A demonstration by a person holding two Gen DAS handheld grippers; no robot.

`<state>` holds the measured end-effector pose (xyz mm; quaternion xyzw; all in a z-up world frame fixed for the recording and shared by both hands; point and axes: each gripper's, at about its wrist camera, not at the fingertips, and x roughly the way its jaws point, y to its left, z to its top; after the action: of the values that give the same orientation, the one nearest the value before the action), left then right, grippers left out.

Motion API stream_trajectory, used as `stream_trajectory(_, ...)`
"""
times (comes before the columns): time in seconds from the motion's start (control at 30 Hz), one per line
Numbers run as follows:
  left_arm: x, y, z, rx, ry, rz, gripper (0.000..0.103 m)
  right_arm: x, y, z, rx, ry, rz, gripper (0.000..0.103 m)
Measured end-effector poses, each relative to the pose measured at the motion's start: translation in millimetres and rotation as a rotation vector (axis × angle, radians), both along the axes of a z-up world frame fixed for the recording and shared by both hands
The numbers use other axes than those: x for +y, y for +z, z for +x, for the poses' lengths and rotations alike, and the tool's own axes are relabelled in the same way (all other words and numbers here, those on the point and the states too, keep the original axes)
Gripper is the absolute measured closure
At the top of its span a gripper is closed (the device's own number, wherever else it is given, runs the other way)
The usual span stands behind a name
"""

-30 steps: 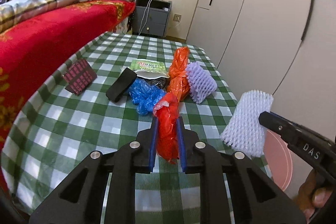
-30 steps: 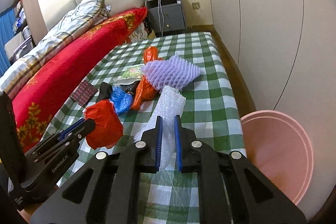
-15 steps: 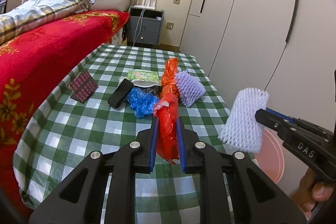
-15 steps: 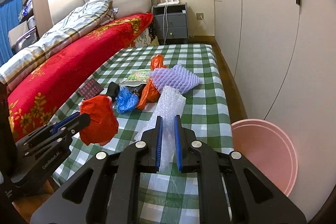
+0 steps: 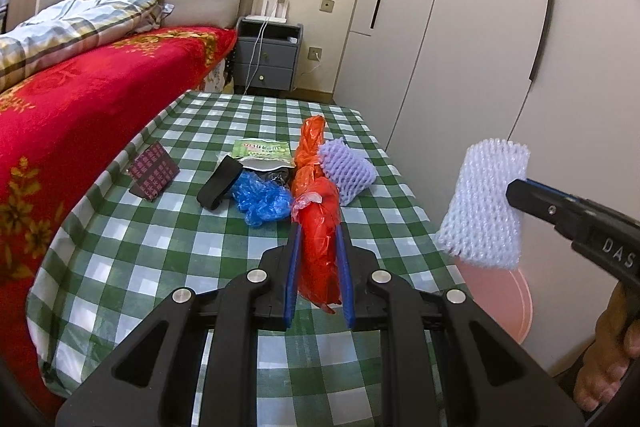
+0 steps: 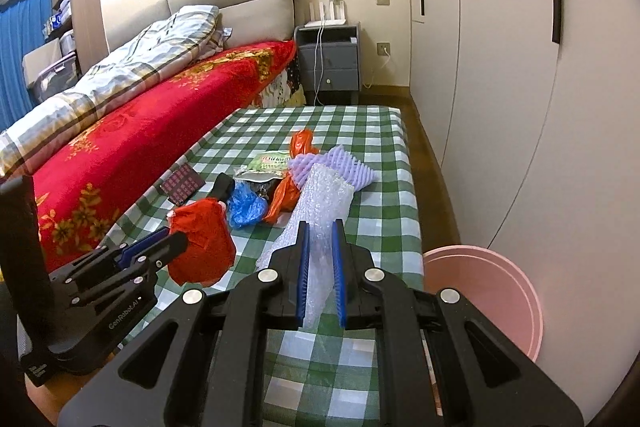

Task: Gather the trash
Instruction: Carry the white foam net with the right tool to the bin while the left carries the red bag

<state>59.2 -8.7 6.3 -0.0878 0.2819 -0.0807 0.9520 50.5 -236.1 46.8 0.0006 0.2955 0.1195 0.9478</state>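
Observation:
My left gripper (image 5: 318, 231) is shut on a crumpled red plastic bag (image 5: 320, 255), held in the air above the near end of the green-checked table (image 5: 160, 247). My right gripper (image 6: 320, 231) is shut on a white foam net sleeve (image 6: 326, 195), also lifted off the cloth. The left wrist view shows that sleeve (image 5: 482, 203) hanging at the right, above the pink basin (image 5: 520, 303). The basin (image 6: 500, 291) stands on the floor beside the table's right edge. In the right wrist view the left gripper (image 6: 180, 241) and its red bag (image 6: 202, 247) are at the left.
On the table lie a purple foam net (image 5: 348, 171), an orange bag (image 5: 310, 147), a blue bag (image 5: 262, 201), a green snack packet (image 5: 262, 151), a black strip (image 5: 220, 183) and a dark red box (image 5: 154, 173). A red-blanketed bed (image 5: 80, 115) runs along the left, wardrobe doors (image 5: 460, 47) along the right.
Both grippers have risen and drawn back from the table with their loads still held. The pile on the cloth now looks lower and farther away.

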Motion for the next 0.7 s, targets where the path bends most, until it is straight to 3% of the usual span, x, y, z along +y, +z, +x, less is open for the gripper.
stream_trajectory(0.7, -25.4, -2.4, 4.4, -0.001, -0.054, 0.013, 0.086, -48.2, 31.7, -16.9, -0.027, 0.024, -0.068, 0.091)
